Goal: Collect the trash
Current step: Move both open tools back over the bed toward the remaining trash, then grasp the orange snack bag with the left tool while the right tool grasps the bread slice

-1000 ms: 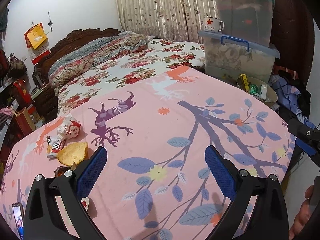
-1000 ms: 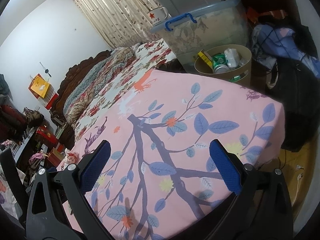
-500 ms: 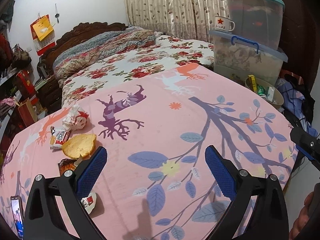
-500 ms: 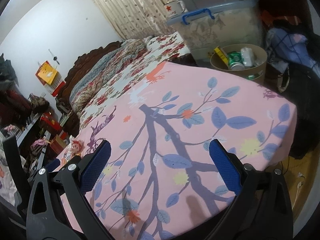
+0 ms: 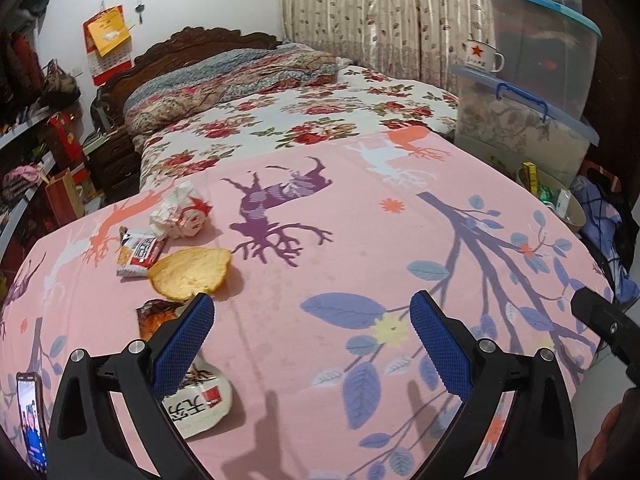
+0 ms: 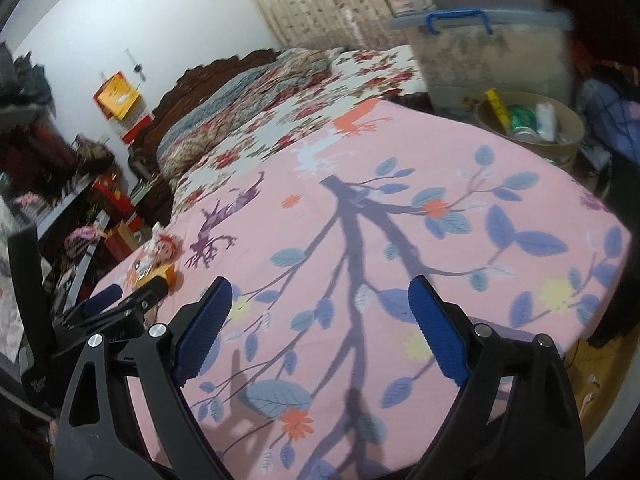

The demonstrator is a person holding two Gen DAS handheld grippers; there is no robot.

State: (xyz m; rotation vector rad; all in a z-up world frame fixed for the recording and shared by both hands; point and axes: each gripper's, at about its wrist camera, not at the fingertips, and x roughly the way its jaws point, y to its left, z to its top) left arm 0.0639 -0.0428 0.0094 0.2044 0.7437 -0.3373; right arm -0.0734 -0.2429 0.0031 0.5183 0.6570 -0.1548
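Note:
Trash lies on the pink bedspread (image 5: 360,240) at the left: a crumpled white and red wrapper (image 5: 180,216), a small red and white packet (image 5: 138,254), a yellow crisp-like disc (image 5: 190,274), a dark orange wrapper (image 5: 156,314) and a white wrapper with black characters (image 5: 198,404) under my left finger. My left gripper (image 5: 312,332) is open and empty, just right of the trash. My right gripper (image 6: 320,316) is open and empty over the bedspread's middle. A round bin (image 6: 532,128) holding trash stands beyond the bed's right corner; it also shows in the left wrist view (image 5: 556,200).
Stacked clear storage boxes (image 5: 520,120) with a star mug (image 5: 480,56) stand behind the bin. A phone (image 5: 30,428) lies at the near left edge. Shelves with bags (image 5: 36,152) line the left wall. Dark clothes (image 5: 608,216) pile at the right.
My left gripper has swung left toward the trash, which now sits closer and nearer the centre. My right gripper has turned left too; the left gripper has come into its view.

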